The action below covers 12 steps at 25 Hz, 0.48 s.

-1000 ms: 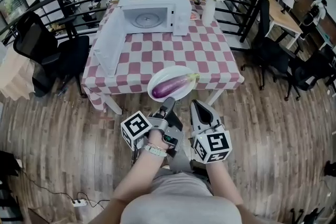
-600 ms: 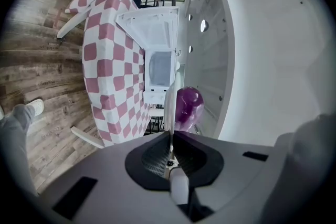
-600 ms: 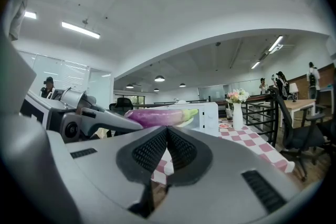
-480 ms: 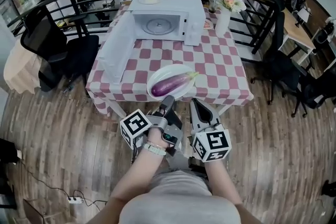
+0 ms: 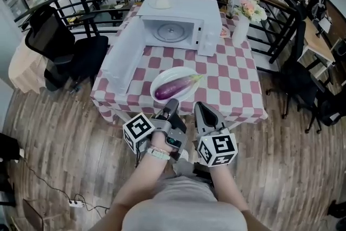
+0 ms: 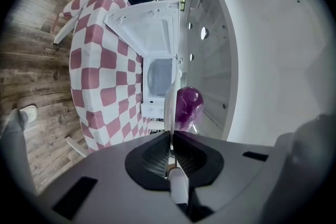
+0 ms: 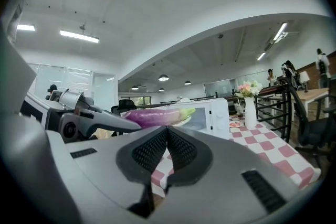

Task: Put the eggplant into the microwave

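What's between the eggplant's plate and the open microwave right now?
Head view: only bare checkered tablecloth lies between the plate, held by the left gripper, and the microwave; its open door stands to the left.

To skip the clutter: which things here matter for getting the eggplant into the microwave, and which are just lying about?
For the job: eggplant, the plate under it, open microwave, left gripper holding the plate.
Lying about: flower vase, dish on the microwave, office chair.

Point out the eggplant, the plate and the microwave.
eggplant (image 5: pixel 174 88): head view, middle of its purple body.
plate (image 5: pixel 164 76): head view, bare white rim, upper left.
microwave (image 5: pixel 190 7): head view, white top panel.
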{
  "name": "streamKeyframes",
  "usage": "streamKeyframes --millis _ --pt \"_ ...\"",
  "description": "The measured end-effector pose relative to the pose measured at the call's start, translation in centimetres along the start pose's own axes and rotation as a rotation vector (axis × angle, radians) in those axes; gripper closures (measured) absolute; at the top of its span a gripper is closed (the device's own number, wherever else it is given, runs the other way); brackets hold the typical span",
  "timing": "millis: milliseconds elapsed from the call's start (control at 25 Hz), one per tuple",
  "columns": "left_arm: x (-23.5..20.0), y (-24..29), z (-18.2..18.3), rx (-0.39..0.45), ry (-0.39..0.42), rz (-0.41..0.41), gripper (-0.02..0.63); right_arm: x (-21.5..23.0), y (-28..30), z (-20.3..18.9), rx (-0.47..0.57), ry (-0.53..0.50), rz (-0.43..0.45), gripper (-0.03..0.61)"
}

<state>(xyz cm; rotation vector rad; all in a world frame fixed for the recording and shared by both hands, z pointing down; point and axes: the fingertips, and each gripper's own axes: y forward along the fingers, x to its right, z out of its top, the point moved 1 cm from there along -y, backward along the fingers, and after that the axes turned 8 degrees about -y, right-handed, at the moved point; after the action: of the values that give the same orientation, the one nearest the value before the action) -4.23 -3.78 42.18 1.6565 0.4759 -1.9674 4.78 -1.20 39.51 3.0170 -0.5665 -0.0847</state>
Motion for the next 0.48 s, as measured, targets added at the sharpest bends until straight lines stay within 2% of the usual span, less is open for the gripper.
streamKeyframes --millis 480 --pt "0.9 7.3 3.9 0.06 -0.024 -0.015 0.598 3.9 8.4 0.6 -0.008 -0.013 0.093 0.552"
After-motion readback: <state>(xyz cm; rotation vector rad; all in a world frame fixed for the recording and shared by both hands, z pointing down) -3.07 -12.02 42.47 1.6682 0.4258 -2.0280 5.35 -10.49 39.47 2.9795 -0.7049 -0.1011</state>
